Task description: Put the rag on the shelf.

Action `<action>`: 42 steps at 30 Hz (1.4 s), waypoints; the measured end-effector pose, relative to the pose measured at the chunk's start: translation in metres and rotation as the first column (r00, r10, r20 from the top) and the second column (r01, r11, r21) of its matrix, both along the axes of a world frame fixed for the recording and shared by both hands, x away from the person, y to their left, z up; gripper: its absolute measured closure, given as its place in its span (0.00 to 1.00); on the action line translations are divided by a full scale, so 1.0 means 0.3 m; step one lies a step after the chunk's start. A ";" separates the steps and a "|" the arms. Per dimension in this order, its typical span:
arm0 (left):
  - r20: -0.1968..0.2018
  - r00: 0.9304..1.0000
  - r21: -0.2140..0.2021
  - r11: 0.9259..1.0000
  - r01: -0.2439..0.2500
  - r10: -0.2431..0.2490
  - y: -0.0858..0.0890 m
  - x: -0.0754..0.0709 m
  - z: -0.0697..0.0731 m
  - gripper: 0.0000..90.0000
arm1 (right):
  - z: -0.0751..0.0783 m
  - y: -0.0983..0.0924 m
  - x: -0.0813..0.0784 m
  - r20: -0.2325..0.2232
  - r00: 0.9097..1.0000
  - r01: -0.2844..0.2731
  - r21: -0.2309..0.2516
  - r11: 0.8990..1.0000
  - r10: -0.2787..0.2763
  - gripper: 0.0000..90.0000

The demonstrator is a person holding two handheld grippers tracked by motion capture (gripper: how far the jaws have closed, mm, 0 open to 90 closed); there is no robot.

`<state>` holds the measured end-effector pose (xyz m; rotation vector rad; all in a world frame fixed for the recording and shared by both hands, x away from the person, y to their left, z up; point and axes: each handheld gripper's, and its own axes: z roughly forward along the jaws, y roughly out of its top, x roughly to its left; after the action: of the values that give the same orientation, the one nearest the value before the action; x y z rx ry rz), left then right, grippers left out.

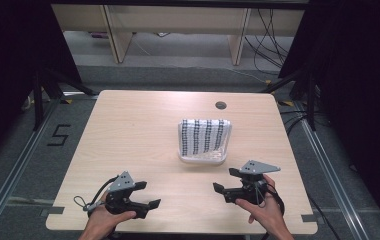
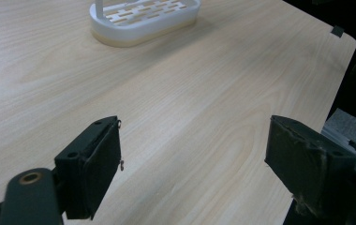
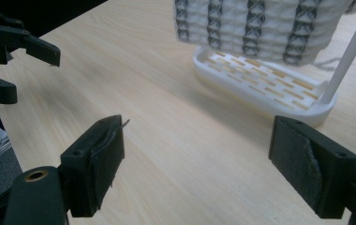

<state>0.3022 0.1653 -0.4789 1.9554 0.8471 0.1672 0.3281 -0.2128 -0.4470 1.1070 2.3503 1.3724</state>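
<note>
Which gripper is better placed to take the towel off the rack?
Right, probably. The right gripper sits open, just below the rack, and its own view faces the striped towel. The left gripper, also open, is farther off, at the table's near-left.

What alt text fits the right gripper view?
The right gripper, fingers wide open and empty, faces a white slotted rack holding a white cloth with dark stripes on a pale wooden table.
</note>
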 end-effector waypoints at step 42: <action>0.056 0.998 0.097 0.995 -0.004 -0.002 -0.005 -0.124 -0.076 0.20 | -0.128 0.018 -0.124 -0.065 0.997 -0.038 -0.090 0.995 0.032 0.19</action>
<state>0.2649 0.1639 -0.5016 2.0314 0.8170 0.2669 0.2908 -0.2074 -0.4855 1.1038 2.4615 1.2455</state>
